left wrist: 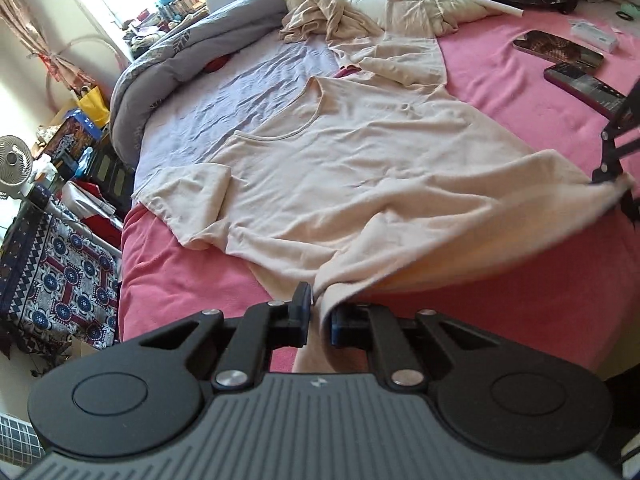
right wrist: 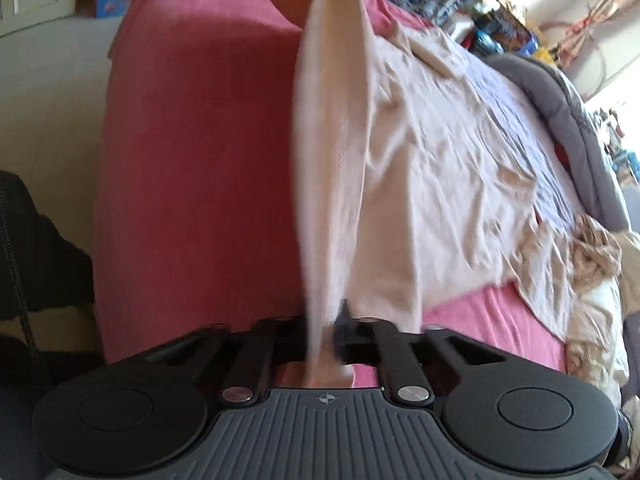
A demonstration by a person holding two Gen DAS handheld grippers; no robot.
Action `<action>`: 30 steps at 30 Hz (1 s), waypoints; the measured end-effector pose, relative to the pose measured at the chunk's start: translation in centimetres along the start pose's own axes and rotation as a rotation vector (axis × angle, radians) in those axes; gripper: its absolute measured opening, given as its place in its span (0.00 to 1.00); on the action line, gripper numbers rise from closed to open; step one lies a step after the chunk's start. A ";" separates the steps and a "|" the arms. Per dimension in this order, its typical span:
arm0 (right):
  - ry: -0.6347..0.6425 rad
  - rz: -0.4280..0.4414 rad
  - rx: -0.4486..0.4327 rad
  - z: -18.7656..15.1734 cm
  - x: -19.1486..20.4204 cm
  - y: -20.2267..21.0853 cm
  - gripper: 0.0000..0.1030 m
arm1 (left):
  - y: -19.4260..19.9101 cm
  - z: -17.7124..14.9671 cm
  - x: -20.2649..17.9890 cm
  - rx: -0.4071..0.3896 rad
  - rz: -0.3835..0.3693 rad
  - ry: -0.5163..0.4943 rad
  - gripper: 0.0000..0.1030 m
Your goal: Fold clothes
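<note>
Beige T-shirt (left wrist: 360, 168) hem between jaws of both grippers, left (left wrist: 320, 316) and right (right wrist: 326, 332).

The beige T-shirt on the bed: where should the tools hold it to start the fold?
At the two bottom hem corners, from the near bed edge. The beige T-shirt lies flat with its neckline far and its hem nearest. The left tool and the right tool each already pinch a corner there.
</note>
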State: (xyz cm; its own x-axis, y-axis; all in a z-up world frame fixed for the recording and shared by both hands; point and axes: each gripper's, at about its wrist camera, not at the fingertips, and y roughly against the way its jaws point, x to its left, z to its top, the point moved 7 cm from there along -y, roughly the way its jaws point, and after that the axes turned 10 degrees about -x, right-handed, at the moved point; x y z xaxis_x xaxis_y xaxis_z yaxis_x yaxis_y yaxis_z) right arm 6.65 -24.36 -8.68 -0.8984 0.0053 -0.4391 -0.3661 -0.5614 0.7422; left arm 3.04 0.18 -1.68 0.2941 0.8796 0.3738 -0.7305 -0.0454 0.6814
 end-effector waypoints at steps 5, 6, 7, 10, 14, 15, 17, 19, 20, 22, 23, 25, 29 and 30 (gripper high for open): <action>-0.001 -0.032 -0.006 -0.5 -2.1 1.9 0.08 | 0.7 -1.2 -1.9 0.045 -0.070 -0.036 0.10; 0.004 -0.017 0.001 -0.9 -2.0 2.2 0.08 | 0.8 -1.9 -2.6 0.070 -0.101 -0.035 0.10; 0.021 0.006 0.011 -1.4 -1.6 2.5 0.07 | 0.8 -2.7 -3.3 0.097 -0.131 -0.045 0.10; 0.062 0.078 0.039 -2.7 -0.3 2.6 0.07 | 0.9 -5.5 -5.5 0.175 -0.202 -0.117 0.09; 0.041 0.150 0.050 -3.4 0.8 2.7 0.07 | 0.6 -8.9 -6.1 0.282 -0.225 -0.120 0.09; 0.035 0.164 0.052 -3.5 1.0 2.7 0.07 | 0.6 -9.2 -5.8 0.290 -0.209 -0.116 0.09; 0.023 0.190 0.057 -3.6 1.5 2.7 0.07 | 0.6 -9.8 -5.2 0.308 -0.179 -0.108 0.10; 0.012 0.214 0.061 -3.7 1.9 2.7 0.08 | 0.8 -9.8 -4.6 0.302 -0.162 -0.104 0.17; 0.006 0.210 0.064 -3.8 1.9 2.6 0.08 | 0.9 -9.6 -4.3 0.290 -0.159 -0.105 0.21; -0.016 0.210 0.068 -3.8 1.7 2.6 0.09 | 1.1 -9.3 -4.3 0.269 -0.162 -0.130 0.36; -0.027 0.210 0.065 -3.8 1.6 2.6 0.11 | 1.1 -9.4 -4.4 0.263 -0.156 -0.154 0.41; -0.048 0.218 0.051 -3.8 1.4 3.1 0.14 | 1.1 -9.4 -4.5 0.252 -0.141 -0.199 0.41; -0.097 0.254 0.028 -3.7 1.2 4.7 0.31 | 0.6 -10.2 -4.2 0.275 -0.086 -0.213 0.45; -0.114 0.262 0.023 -3.7 1.1 5.0 0.31 | 0.4 -10.3 -4.0 0.277 -0.076 -0.213 0.45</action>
State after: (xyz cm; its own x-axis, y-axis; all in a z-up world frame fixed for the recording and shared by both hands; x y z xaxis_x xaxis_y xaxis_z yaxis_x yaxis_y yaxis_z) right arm 4.70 -30.24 -7.37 -0.9842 -0.0438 -0.1716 -0.1216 -0.5371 0.8347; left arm -4.78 1.47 -9.39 0.4845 0.7682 0.4184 -0.5155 -0.1356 0.8461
